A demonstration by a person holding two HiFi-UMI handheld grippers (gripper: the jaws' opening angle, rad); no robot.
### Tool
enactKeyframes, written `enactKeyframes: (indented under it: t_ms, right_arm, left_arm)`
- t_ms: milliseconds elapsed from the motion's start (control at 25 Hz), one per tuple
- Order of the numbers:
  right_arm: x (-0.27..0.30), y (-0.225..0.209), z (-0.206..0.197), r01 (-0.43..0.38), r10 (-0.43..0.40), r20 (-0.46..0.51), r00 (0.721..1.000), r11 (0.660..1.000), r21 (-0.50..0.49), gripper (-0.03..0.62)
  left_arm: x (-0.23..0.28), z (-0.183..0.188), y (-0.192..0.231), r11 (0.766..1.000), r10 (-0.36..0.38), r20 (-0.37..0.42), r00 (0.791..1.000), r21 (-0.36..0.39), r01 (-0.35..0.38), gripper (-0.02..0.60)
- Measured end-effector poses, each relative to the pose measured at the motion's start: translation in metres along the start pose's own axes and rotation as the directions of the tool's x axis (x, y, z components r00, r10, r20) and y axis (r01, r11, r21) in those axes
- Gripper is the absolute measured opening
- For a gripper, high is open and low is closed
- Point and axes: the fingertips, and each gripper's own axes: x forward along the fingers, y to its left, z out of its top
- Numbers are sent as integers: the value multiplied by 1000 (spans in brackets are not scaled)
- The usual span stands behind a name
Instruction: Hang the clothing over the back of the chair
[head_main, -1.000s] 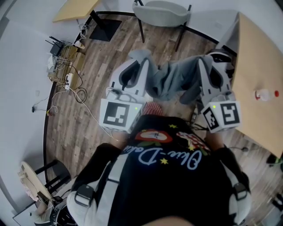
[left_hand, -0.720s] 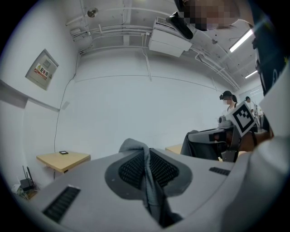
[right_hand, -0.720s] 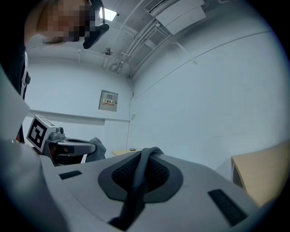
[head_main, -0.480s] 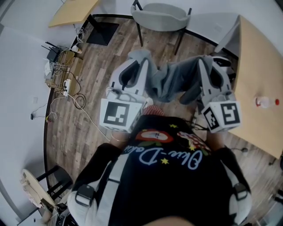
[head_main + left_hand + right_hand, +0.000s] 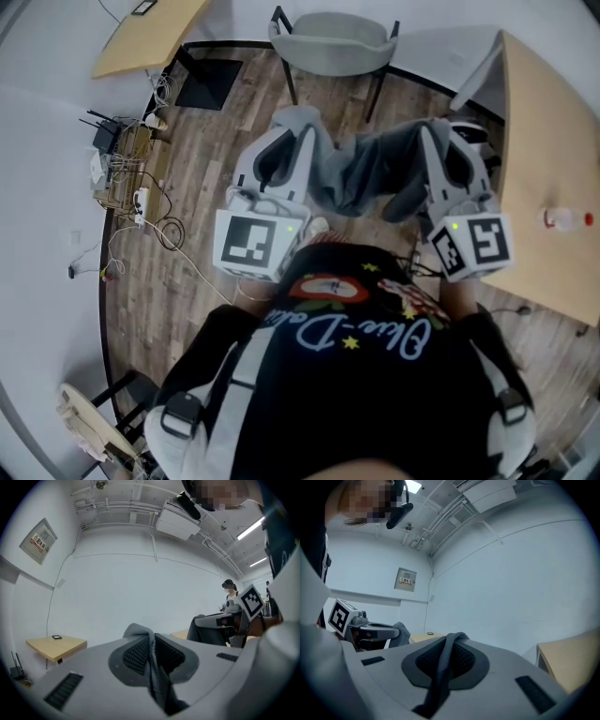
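A grey garment (image 5: 370,172) hangs slack between my two grippers in the head view. My left gripper (image 5: 302,131) is shut on one edge of it; the cloth (image 5: 151,660) shows pinched between its dark pads. My right gripper (image 5: 433,133) is shut on the other edge, a grey fold (image 5: 443,665) clamped between its pads. Both grippers point level toward the grey chair (image 5: 334,39), which stands ahead on the wood floor, its curved back facing me. The garment is short of the chair, not touching it.
A light wooden table (image 5: 548,159) with a small bottle (image 5: 556,220) stands at the right. Another wooden table (image 5: 141,37) is at the far left, with a crate and loose cables (image 5: 127,164) on the floor. A second chair (image 5: 94,422) sits at the lower left.
Both grippers have carried the garment forward; the grey chair has come nearer and lower in the head view. The grip on the cloth is unchanged.
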Motion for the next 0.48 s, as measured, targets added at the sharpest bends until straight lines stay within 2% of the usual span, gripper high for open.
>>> enactKeyframes:
  t_ms: [480]
  right_arm:
    - [51, 0, -1, 59, -60, -20, 998, 998, -14, 12]
  left_arm:
    - [35, -6, 50, 998, -62, 5, 998, -2, 62, 35]
